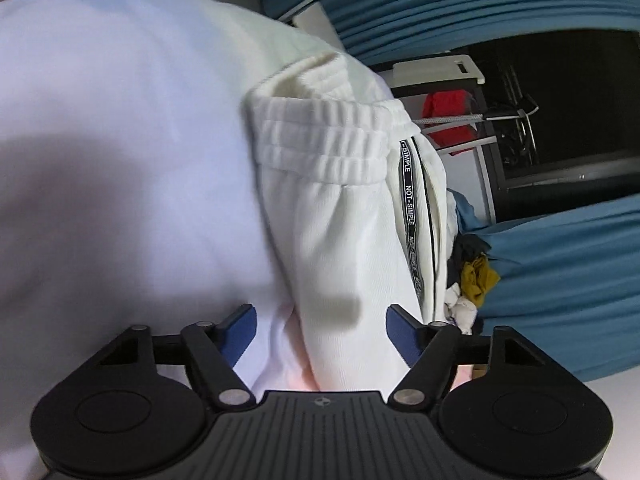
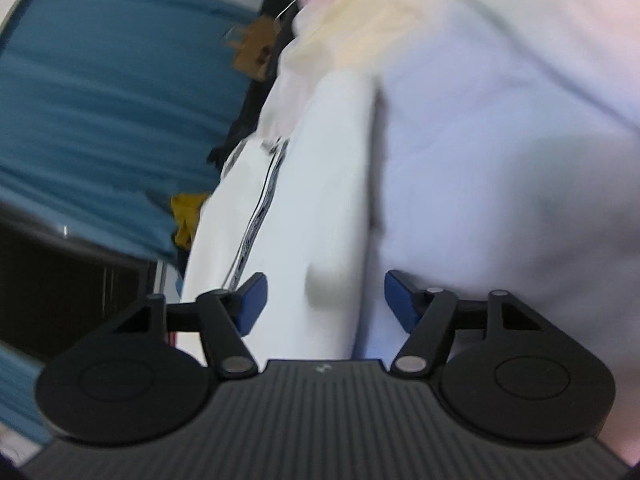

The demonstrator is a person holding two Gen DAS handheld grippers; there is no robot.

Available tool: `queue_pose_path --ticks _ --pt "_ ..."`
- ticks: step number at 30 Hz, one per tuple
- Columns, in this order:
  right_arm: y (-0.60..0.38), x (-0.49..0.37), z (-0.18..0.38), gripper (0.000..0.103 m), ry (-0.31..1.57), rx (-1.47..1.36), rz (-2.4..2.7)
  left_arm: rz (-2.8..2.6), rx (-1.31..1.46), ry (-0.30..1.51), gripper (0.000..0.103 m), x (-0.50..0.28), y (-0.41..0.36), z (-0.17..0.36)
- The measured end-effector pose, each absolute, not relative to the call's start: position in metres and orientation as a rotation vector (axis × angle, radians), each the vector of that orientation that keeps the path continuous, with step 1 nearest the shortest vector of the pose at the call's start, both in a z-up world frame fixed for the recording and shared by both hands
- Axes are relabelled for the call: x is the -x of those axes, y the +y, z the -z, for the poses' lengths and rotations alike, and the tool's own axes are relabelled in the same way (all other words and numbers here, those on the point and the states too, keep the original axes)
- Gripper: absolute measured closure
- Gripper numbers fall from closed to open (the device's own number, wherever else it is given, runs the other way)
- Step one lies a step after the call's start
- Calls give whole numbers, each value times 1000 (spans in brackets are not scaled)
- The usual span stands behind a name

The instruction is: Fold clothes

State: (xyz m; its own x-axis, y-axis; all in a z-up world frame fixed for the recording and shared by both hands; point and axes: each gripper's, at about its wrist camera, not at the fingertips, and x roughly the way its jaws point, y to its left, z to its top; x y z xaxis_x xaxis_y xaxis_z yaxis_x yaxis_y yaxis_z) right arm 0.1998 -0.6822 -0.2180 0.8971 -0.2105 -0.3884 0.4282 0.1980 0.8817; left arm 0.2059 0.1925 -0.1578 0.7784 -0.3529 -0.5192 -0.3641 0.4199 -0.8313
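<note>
White trousers (image 1: 352,240) between spread left gripper (image 1: 321,322)

Left wrist view: the trousers (image 1: 344,240) lie on the sheet (image 1: 120,160), waistband (image 1: 320,140) away from me and side tape (image 1: 410,208) along their right edge. My left gripper (image 1: 321,330) straddles their near end. A heap of clothes (image 1: 472,276) lies right of them, the curtain (image 1: 560,280) beyond. Right wrist view: my right gripper (image 2: 325,300) straddles the trousers (image 2: 304,208), sheet (image 2: 500,180) to their right.
</note>
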Motion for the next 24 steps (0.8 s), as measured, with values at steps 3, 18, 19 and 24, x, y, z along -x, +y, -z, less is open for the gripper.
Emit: queue_pose_path --ticks 3,18,19,24 --pt "-689 -225 221 40 212 -1213 434 -29 1122 703 33 -234 182 167" --pt "-703 -278 227 92 105 -1046 479 -113 1108 576 84 -264 157 169" --pt "-701 -276 222 92 108 -1030 488 -116 1112 573 86 -263 158 167" --pt "-685 -245 197 93 121 -991 516 -105 1130 533 91 -244 169 140"
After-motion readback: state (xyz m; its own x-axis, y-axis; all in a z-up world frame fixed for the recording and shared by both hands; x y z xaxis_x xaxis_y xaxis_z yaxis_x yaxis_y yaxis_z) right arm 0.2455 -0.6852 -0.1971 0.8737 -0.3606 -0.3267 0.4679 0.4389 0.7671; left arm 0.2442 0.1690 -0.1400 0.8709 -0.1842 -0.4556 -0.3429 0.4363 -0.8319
